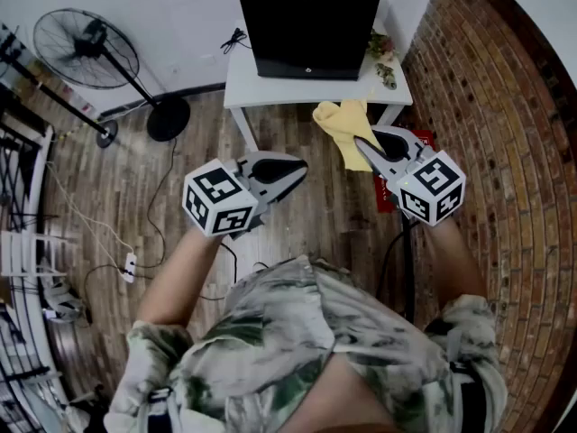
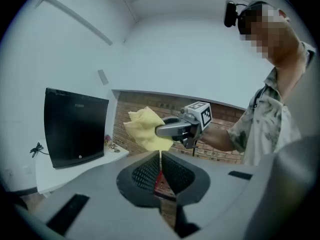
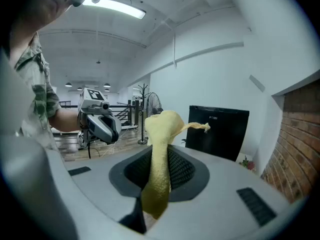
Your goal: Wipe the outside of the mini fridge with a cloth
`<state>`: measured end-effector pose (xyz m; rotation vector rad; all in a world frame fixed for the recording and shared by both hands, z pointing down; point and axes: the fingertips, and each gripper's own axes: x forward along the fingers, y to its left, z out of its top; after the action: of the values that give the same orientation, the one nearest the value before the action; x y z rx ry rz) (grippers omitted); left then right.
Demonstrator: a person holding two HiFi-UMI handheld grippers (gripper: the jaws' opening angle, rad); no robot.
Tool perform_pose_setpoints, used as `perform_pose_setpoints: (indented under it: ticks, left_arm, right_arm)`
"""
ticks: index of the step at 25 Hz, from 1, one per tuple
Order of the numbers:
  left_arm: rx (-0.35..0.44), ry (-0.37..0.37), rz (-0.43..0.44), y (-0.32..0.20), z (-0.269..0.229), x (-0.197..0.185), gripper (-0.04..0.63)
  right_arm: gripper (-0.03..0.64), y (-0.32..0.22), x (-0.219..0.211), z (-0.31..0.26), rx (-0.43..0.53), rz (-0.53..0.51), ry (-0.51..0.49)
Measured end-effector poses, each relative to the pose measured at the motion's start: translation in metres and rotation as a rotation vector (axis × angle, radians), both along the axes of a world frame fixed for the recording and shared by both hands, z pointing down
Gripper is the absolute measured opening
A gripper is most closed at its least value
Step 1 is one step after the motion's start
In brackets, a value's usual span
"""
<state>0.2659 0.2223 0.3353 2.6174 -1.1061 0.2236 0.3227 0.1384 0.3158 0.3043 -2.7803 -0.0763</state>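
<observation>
**Cloth (image 1: 341, 120) clamped in the right tongs (image 1: 361, 147), short of the mini fridge (image 1: 309, 21)**

Well to the left of the mini fridge, a standing fan (image 1: 86, 48) is seen on the wooden floor. In front of the fridge and slightly to its left, the left tongs (image 1: 293, 171) are held in the air, drawn together with nothing between them. The fridge itself, black and boxy, is carried on a small white worktop (image 1: 243, 84) set against the wall. Just in front of the fridge's right corner, the yellow cloth is gripped near one end by the right tongs, which are closed on it. The rest is bunched beyond the tips, apart from the fridge.

The cloth is judged light, soft and limp, so it is likely to fold or slip once it is pressed flat. A deep bite is therefore wanted, with a broad flap left free for wiping. The fridge's smooth faces are judged rigid and easily wiped. To the right of the fridge, a brick wall (image 1: 505, 152) is seen.
</observation>
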Motion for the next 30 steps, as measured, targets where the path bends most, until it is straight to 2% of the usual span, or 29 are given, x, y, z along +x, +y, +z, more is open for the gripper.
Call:
perform_pose_setpoints:
  ticks: [8,12,16,21,27,30]
  left_arm:
    - [-0.019,0.029,-0.021,-0.031,0.006,0.031,0.029]
    - [-0.034,0.045,-0.013,-0.048,0.008,0.031,0.029]
    - [-0.037,0.040,0.041,-0.069,0.009,0.025,0.030]
    - [0.002,0.046,0.118,-0.114,-0.001,-0.004,0.031]
    - [0.034,0.034,0.200,-0.164,-0.021,-0.065,0.032]
    - [0.048,0.013,0.244,-0.183,-0.031,-0.097,0.069]
  right_arm:
    - [0.083,-0.032,0.023,0.008,-0.010,-0.045,0.039]
    - [0.084,-0.054,0.014,0.004,-0.031,-0.058,0.041]
    - [0.084,-0.081,-0.004,-0.002,-0.030,-0.045,0.052]
    - [0.084,-0.126,-0.046,-0.028,0.032,-0.025,0.068]
    - [0.084,-0.188,-0.128,-0.076,0.087,0.018,0.064]
    - [0.084,-0.215,-0.172,-0.100,0.128,0.037,0.069]
